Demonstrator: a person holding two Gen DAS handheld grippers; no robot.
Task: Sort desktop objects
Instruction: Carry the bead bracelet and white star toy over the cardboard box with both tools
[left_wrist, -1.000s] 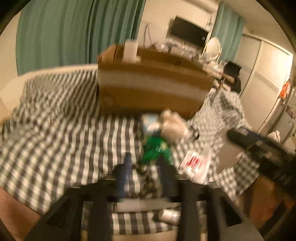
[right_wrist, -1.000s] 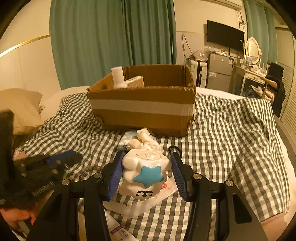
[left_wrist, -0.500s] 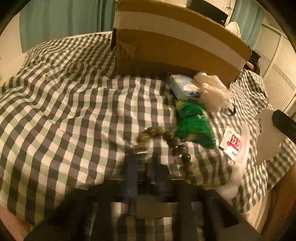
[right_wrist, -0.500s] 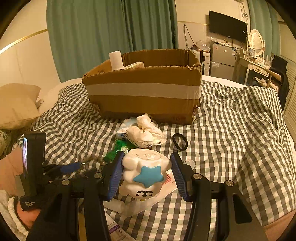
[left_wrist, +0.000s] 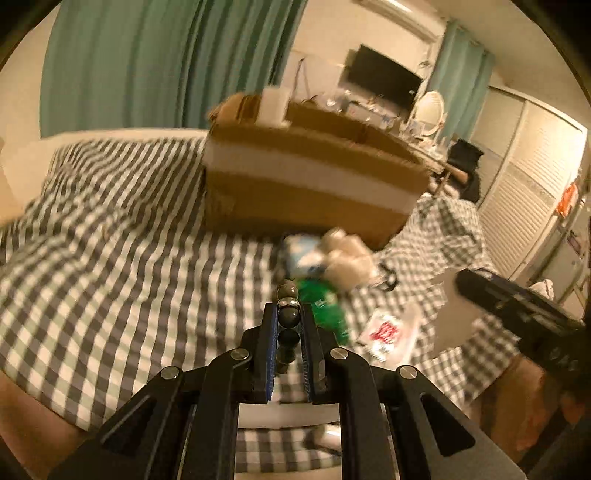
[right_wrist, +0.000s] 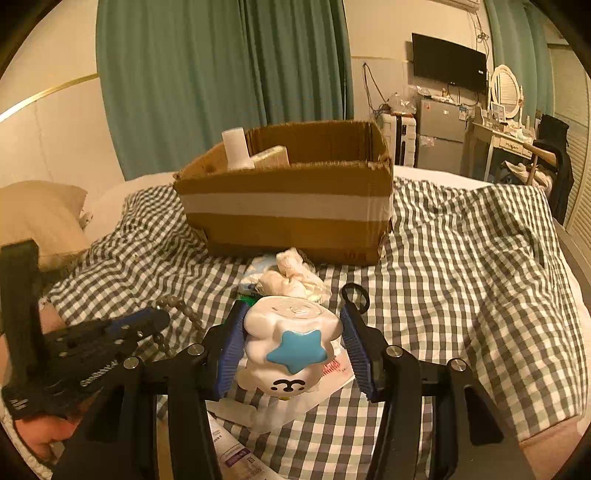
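My left gripper (left_wrist: 289, 312) is shut on a string of dark beads (left_wrist: 288, 291), a bracelet that hangs between its blue pads above the checked bedspread (left_wrist: 110, 258). From the right wrist view the left gripper (right_wrist: 147, 319) sits low at the left with the bracelet (right_wrist: 181, 308) dangling from it. My right gripper (right_wrist: 293, 314) is shut on a white toy (right_wrist: 291, 343) with a blue star and a small face. The open cardboard box (right_wrist: 284, 206) stands behind both, a white bottle and a pack inside it. The box (left_wrist: 306, 184) is blurred in the left wrist view.
In front of the box lie a tissue pack with crumpled white wrapping (right_wrist: 291, 275), a green packet (left_wrist: 325, 306), a red-and-white sachet (left_wrist: 384, 332), a black hair tie (right_wrist: 356, 293) and a tube (right_wrist: 232, 450). A pillow (right_wrist: 37, 214) lies at the left. A dresser and a wardrobe stand at the right.
The left gripper dropped to the bracelet on the bedspread, closed on it and rose again with the beads between its pads. The right gripper kept the white toy and barely moved.
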